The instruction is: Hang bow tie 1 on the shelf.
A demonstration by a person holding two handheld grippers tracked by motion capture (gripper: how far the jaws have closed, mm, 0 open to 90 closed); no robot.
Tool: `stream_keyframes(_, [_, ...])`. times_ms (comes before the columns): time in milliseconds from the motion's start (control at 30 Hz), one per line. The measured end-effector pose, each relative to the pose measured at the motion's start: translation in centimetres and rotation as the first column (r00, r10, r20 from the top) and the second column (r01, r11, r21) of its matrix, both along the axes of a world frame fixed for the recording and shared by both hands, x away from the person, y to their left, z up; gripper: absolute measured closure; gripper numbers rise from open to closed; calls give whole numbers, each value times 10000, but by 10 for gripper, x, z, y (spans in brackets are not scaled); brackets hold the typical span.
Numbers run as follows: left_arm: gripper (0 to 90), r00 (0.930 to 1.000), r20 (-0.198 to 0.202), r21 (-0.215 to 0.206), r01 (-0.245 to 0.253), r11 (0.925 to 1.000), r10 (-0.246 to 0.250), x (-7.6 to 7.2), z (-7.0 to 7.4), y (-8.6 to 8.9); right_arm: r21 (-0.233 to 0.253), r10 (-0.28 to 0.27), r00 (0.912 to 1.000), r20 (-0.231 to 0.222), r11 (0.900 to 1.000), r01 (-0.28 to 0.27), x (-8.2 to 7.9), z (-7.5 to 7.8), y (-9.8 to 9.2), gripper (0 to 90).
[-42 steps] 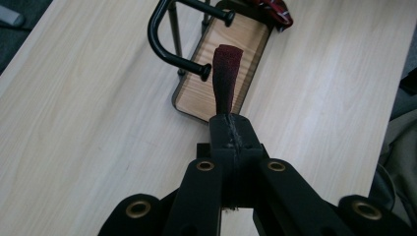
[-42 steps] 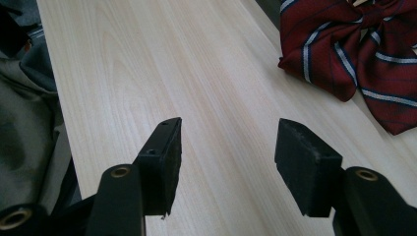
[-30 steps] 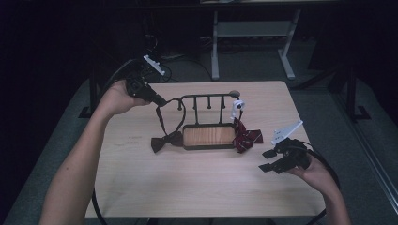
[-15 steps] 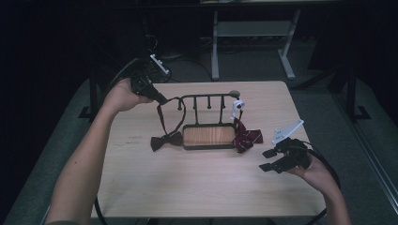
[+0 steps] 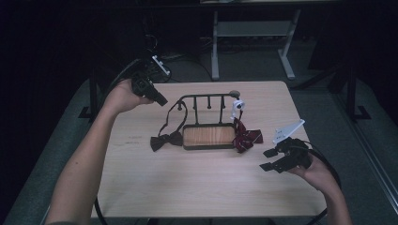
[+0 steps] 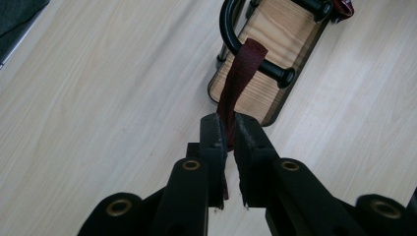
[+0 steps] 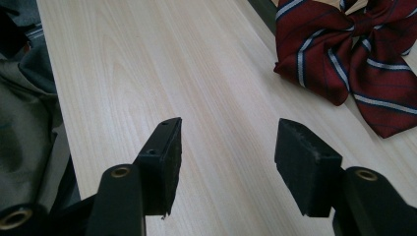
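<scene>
light wood table (image 5: 187,187) in a dark room, grey floor; no writing readable. left gripper (image 6: 230,129) pinches the dark strap (image 6: 238,78) looped over the rack (image 5: 206,117). right gripper (image 7: 227,147) jaws spread, near the striped bow tie (image 7: 354,64).

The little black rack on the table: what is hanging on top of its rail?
A dark red strap loops over the rack rail's left end, pinched by the left gripper. Its bow lies on the table.

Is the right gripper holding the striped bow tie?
No, the right gripper is open and empty, and the striped bow tie lies apart on the table.
</scene>
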State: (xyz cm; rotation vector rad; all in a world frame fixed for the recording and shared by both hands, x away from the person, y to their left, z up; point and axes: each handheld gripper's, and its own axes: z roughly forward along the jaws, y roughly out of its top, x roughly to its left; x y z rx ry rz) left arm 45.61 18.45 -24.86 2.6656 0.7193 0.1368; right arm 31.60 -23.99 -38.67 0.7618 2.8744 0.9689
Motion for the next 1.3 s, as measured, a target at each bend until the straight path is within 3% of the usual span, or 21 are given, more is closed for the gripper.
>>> stream_keyframes(133, [794, 10000, -9, 98, 4, 10000, -4, -4, 1, 2, 8, -74, 10000, -18, 10000, 74, 0, -1, -1, 430])
stream_keyframes(200, [792, 10000, 42, -167, -30, 9999, 31, -7, 1, 3, -15, -117, 9999, 3, 9999, 117, -1, -1, -2, 429])
stream_keyframes(367, [769, 10000, 95, -373, -2, 9993, 5, -15, -2, 9, 10, -264, 9996, 65, 9997, 264, -1, -1, -5, 421])
stream_keyframes(600, [737, 9997, 180, -159, 163, 9997, -160, -25, 0, 11, 44, -401, 9992, 51, 9992, 401, 0, -2, -6, 410])
stream_keyframes(733, [724, 9993, 170, -431, 337, 9985, -330, -34, 0, 11, 41, -514, 9987, 13, 9987, 514, 0, -2, -7, 396])
stream_keyframes(967, [697, 9984, 128, -318, 560, 9979, -557, -41, -4, 13, 52, -574, 9983, -23, 9983, 575, -1, -2, -8, 390])
stream_keyframes(1200, [676, 9986, 142, -731, 525, 9959, -516, -51, -7, 18, 107, -644, 9979, -42, 9979, 644, -1, -2, -9, 383])
stream_keyframes(1300, [668, 9980, 160, -552, 614, 9966, -606, -54, -9, 20, 92, -665, 9978, -75, 9977, 665, -1, -3, -10, 382])
